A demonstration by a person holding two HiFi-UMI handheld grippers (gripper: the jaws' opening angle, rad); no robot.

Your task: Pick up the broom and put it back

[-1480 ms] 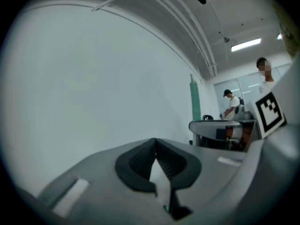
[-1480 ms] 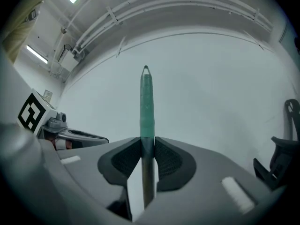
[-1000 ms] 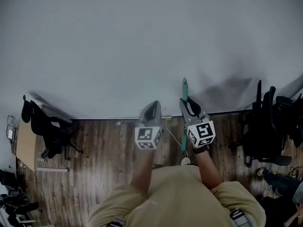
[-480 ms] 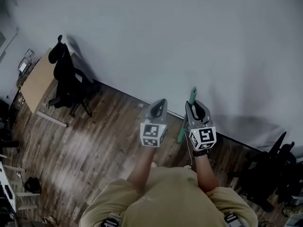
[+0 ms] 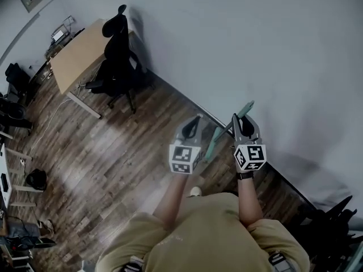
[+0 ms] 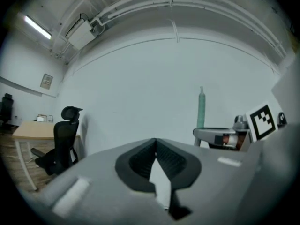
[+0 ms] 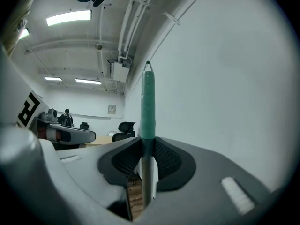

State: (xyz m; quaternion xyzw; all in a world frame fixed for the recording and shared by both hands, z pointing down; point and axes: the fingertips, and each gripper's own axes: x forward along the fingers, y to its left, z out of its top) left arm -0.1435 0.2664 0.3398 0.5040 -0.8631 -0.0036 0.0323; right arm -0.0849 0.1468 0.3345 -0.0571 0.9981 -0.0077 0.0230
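Note:
The broom's handle (image 7: 148,104), a green grip over a grey shaft, stands upright between my right gripper's (image 7: 147,150) pads, which are shut on it. In the head view the handle (image 5: 220,135) slants from the white wall down toward the floor, running through the right gripper (image 5: 243,126). My left gripper (image 5: 191,128) is held level beside it, a little to the left, with nothing in it. Its jaws (image 6: 155,146) meet at the tips, and the broom handle (image 6: 201,109) rises to their right. The broom's head is hidden.
A white wall (image 5: 255,44) runs diagonally just ahead of both grippers. A wooden desk (image 5: 76,52) and a black office chair (image 5: 118,52) stand at the upper left on the wood floor (image 5: 108,152). More dark chairs (image 5: 334,225) sit at the lower right.
The whole view has swung round: the wall now runs diagonally and the desk and chair have come in at the upper left. Both grippers kept their hold and spacing.

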